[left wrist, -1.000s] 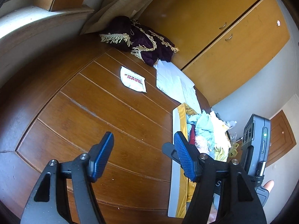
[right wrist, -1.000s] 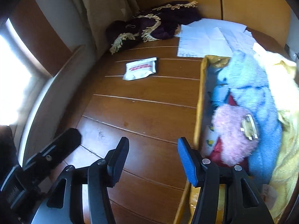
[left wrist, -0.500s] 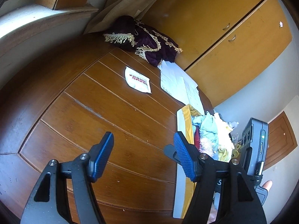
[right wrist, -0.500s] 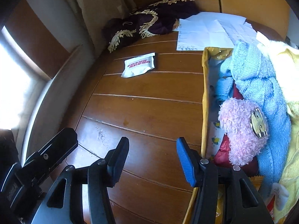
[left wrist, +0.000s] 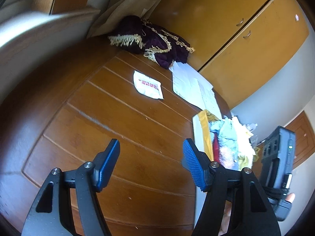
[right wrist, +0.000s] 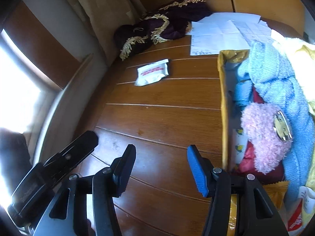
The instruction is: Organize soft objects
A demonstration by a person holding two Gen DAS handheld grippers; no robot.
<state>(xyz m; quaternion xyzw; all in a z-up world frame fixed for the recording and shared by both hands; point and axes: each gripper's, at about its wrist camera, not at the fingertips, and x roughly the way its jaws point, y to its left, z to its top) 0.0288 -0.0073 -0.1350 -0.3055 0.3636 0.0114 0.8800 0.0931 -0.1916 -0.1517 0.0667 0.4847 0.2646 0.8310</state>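
Observation:
A yellow-walled box [right wrist: 223,106] at the table's right side holds a pile of soft things: a pink fluffy piece [right wrist: 261,137] with a metal clip, a light blue knit cloth [right wrist: 275,78], a yellow cloth [right wrist: 299,53] and something red beneath. The same box [left wrist: 204,131] shows right of my left gripper [left wrist: 150,162], which hovers open and empty over bare wood. My right gripper [right wrist: 161,167] is open and empty too, just left of the box wall. The left gripper's body [right wrist: 55,167] appears at lower left in the right wrist view.
A white pouch with red print [left wrist: 147,84] lies mid-table. White papers [right wrist: 220,33] and a dark purple fringed cloth [right wrist: 163,23] sit at the far edge near a curtain. Wooden cupboard doors [left wrist: 246,39] stand behind. A window ledge [right wrist: 65,98] runs along the left.
Both grippers have drawn back and shifted slightly; the box and pouch sit farther off in the left wrist view. Both stay open and empty. No object has moved.

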